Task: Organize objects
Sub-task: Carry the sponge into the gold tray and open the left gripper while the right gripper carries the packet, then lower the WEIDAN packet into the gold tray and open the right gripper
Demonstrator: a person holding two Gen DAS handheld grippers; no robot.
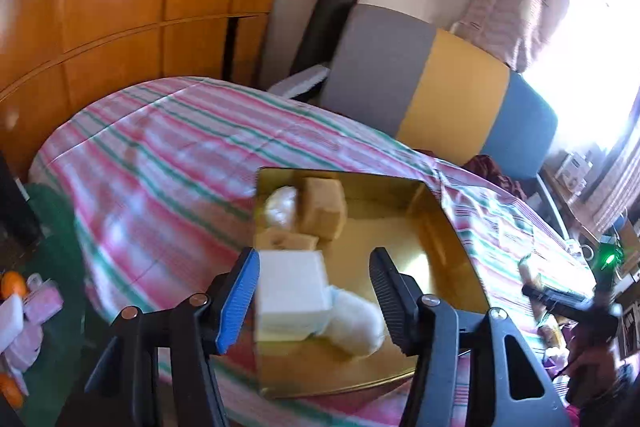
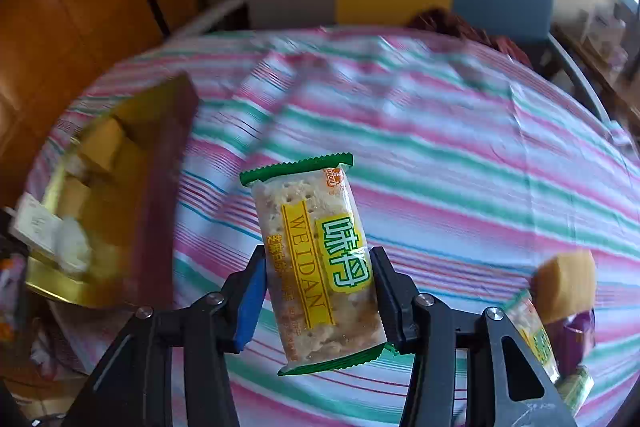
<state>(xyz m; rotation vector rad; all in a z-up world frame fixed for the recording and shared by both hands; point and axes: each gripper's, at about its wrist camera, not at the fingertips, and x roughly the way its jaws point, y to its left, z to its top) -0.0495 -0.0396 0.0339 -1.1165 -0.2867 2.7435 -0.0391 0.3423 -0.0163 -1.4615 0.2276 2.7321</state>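
A gold tin lies open on the striped bedsheet. It holds tan cube-shaped packets, two white fluffy packets and a white box. My left gripper hovers over the tin's near corner, open. The white box sits between its fingers, against the blue pad, and the black pad stands clear of it. My right gripper is shut on a green-edged cracker packet, held above the sheet. The tin is to its left, with its dark red wall facing it.
More snacks lie on the sheet at the right: a yellow cake packet, a second cracker packet and a purple wrapper. A grey, yellow and blue headboard stands behind the bed, with a wooden wardrobe at the left.
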